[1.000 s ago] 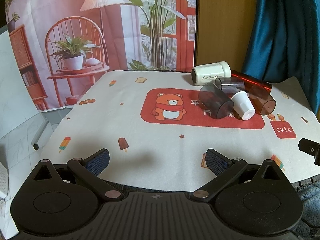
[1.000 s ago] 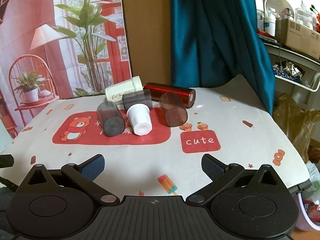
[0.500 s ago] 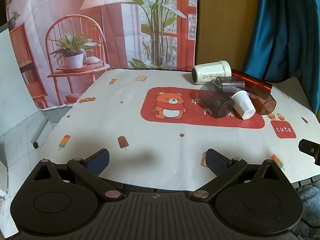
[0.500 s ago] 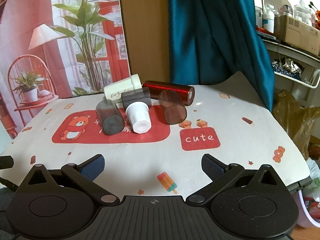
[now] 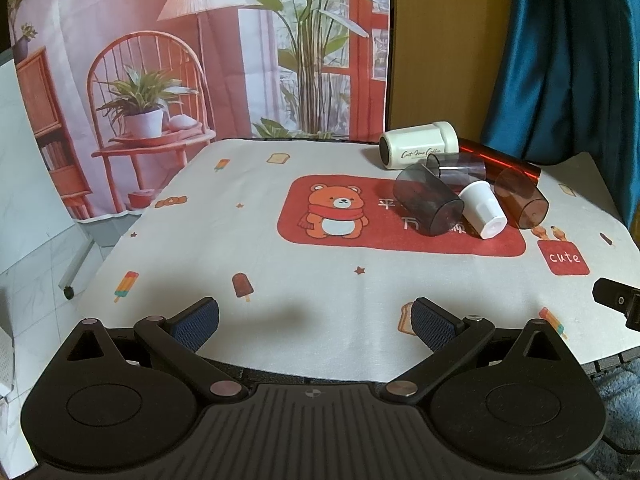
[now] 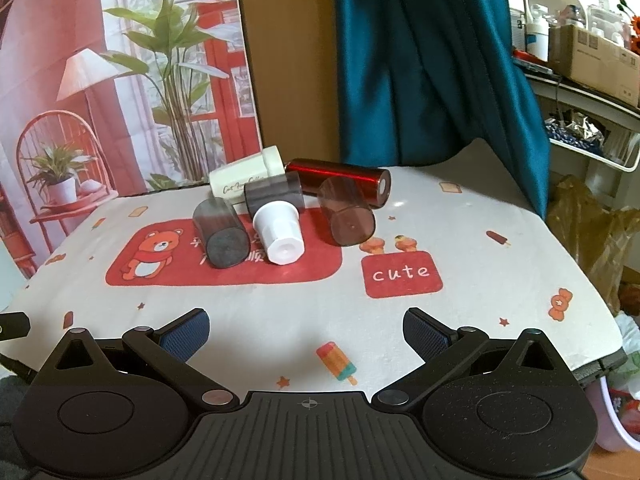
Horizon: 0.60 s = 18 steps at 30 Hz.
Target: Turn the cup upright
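Observation:
Several cups lie on their sides in a cluster on the bear-print mat [image 6: 280, 320]: a smoky grey cup [image 6: 221, 233] [image 5: 427, 205], a small white cup [image 6: 279, 233] [image 5: 483, 209], a brown translucent cup [image 6: 347, 216] [image 5: 520, 203], a second grey cup [image 6: 273, 195], a cream cup [image 6: 244, 179] [image 5: 418, 150] and a red metallic cylinder [image 6: 340, 179]. My left gripper [image 5: 314, 318] is open and empty over the mat's near edge, left of the cluster. My right gripper [image 6: 306, 330] is open and empty, in front of the cluster.
A printed backdrop [image 5: 200, 60] hangs behind the table, with a teal curtain [image 6: 432, 60] to its right. Shelves with boxes and bottles [image 6: 580, 48] stand at the far right. The mat's right edge drops off near a plastic bag [image 6: 592, 232].
The right gripper has edged slightly closer to the cups. The left view has barely shifted. Both grippers stay open.

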Tool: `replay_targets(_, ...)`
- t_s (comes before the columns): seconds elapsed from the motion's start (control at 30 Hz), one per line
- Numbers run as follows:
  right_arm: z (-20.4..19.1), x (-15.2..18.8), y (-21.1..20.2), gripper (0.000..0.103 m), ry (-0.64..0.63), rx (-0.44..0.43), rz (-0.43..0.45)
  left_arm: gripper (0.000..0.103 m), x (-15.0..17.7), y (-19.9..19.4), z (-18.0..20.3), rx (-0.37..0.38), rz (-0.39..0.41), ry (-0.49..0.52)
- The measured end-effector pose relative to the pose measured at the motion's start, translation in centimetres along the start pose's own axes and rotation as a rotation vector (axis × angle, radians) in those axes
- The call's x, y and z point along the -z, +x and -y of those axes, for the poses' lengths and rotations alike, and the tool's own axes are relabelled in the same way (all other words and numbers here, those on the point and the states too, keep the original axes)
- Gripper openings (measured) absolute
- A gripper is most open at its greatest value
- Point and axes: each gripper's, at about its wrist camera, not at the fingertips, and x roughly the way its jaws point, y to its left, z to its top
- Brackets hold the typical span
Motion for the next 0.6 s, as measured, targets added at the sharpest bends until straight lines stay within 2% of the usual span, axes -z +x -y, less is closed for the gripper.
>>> replay_targets(0.6,0.01,0.06,-0.07,0.103,0.001,0.004,0.001,0.103,0.07,0.03,0.04,0.0,-0.001,-0.002)
